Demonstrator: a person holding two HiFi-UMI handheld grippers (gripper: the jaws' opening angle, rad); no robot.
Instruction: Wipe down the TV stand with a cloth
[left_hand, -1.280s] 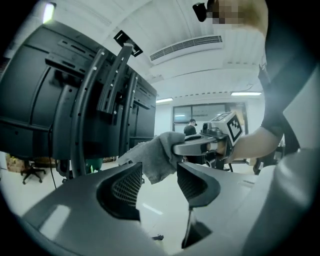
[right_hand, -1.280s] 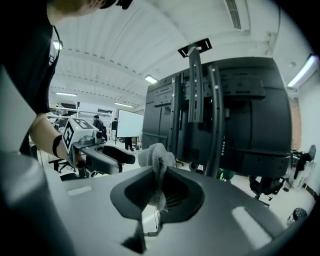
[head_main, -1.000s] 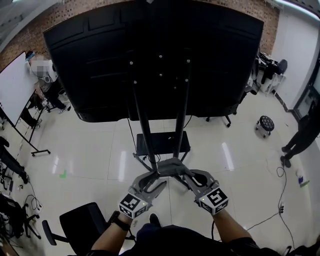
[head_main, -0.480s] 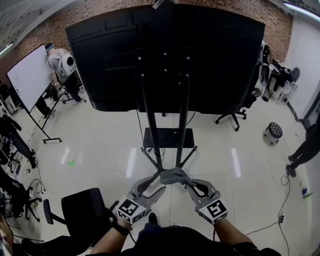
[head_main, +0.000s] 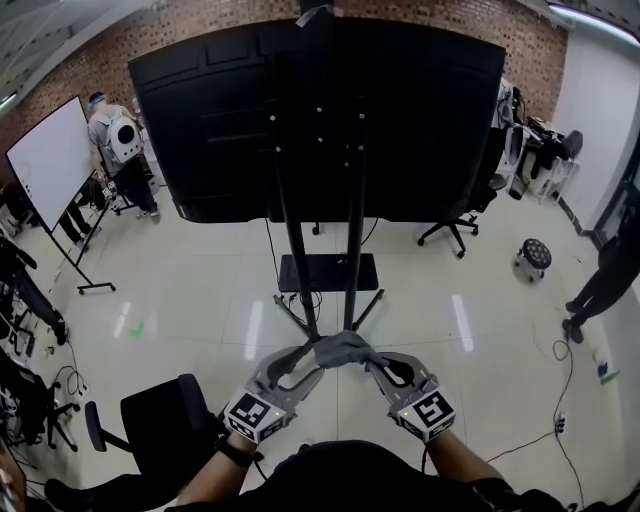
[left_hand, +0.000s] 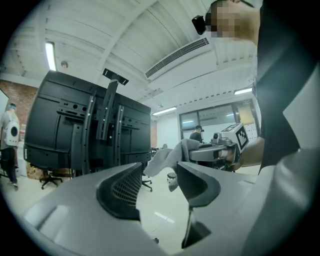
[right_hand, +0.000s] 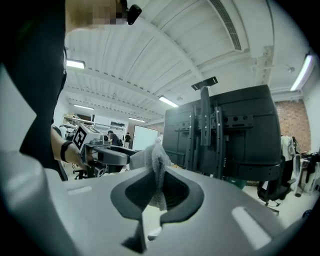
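My two forearms come up from the bottom edge of the head view and angle inward, so the tongs make a V whose tips meet at the cloth (head_main: 340, 349) in front of me. My right tongs (head_main: 368, 360) are pressed together on the grey cloth. In the right gripper view it is pinched between the two dark pads, with a crumpled fold rising above the tips and a short end hanging below. My left tongs (head_main: 308, 356) reach in from the other side with their jaws spread. In the left gripper view there is a clear gap between the pads, and the cloth hangs just past the tips, gripped by the other tool rather than by this one. The marker cube (head_main: 252, 415) on the left tool faces up toward my head, and so does the marker cube (head_main: 428, 412) on the right. A dark band sits on my left wrist (head_main: 232, 450). Both tools are held low, near my body and level with each other. The TV stand (head_main: 352, 230) rises beyond them on its twin black poles. It carries the big black screen (head_main: 200, 120) with its back turned to me, and has a dark shelf (head_main: 327, 272) near the foot. The cloth is held in the air, short of the poles and not touching them. A black office chair (head_main: 165, 435) stands on the pale tiled floor (head_main: 180, 300) by my left arm.
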